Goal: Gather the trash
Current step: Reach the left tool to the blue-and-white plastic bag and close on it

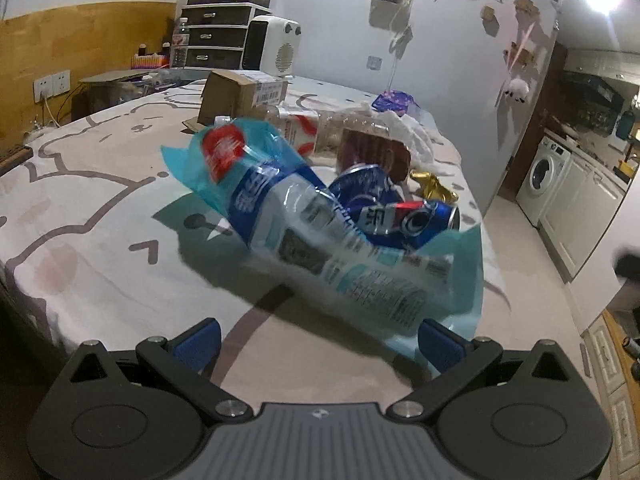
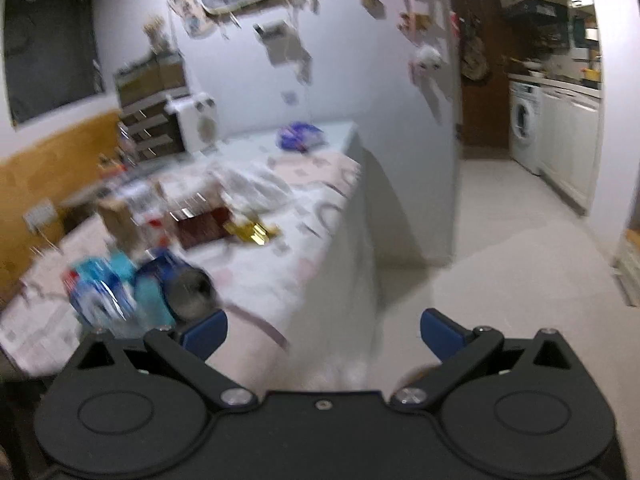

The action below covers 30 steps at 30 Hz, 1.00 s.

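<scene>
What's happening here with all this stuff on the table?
Someone is clearing trash with two handheld grippers. The left gripper is open, facing a crushed plastic bottle lying in front of a blue soda can on the cloth-covered table. The right gripper is open and holds nothing, out past the table's edge. A cardboard box waits farther back.

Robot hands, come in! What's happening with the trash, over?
Left gripper open, empty, facing the crushed plastic bottle on the table. Right gripper open, empty, past the table edge. Blue can and wrappers crowd behind the bottle.
</scene>
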Each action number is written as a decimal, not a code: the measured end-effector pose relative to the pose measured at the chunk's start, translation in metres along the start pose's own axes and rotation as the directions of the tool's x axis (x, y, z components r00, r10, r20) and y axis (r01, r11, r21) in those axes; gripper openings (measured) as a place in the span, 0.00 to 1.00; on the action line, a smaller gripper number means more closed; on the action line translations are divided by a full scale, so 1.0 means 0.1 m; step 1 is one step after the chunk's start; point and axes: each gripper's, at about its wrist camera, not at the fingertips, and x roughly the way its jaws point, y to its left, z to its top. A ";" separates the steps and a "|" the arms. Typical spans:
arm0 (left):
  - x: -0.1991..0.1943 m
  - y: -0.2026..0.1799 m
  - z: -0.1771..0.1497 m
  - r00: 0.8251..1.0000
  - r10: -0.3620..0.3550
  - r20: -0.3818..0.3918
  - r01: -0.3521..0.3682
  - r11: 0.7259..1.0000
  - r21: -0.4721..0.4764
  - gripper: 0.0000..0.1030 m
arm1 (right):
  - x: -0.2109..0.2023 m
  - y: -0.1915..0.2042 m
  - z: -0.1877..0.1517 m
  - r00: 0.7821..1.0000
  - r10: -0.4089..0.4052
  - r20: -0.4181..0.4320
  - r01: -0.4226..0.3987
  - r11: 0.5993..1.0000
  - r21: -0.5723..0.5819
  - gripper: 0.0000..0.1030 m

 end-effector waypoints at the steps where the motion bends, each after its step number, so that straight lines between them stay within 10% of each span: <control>1: -0.01 0.00 -0.02 1.000 -0.002 0.003 0.002 1.000 0.015 1.00 | 0.06 0.03 0.04 0.999 0.033 -0.007 -0.033 0.999 0.010 1.00; 5: -0.04 0.01 -0.04 0.999 -0.032 -0.025 0.034 0.997 0.069 1.00 | 0.33 0.13 0.12 0.988 0.153 -0.012 -0.152 0.987 0.053 0.99; 10: -0.12 0.28 0.01 0.985 -0.165 -0.044 0.162 0.985 -0.058 1.00 | 0.71 0.23 0.04 0.946 0.309 -0.095 -0.292 0.944 0.153 0.44; 22: 0.03 0.68 0.33 0.941 -0.320 0.111 0.332 0.805 -0.493 0.98 | 0.72 0.51 -0.23 0.871 0.462 -0.166 -0.442 0.885 0.145 0.13; 25: 0.21 0.63 0.40 0.957 -0.282 0.068 0.274 0.800 -0.533 0.89 | 0.67 0.54 -0.26 0.861 0.474 -0.183 -0.456 0.880 0.131 0.13; 30: 0.34 0.52 0.39 0.978 -0.208 0.007 0.186 0.859 -0.477 0.45 | 0.64 0.54 -0.23 0.882 0.440 -0.167 -0.432 0.898 0.086 0.14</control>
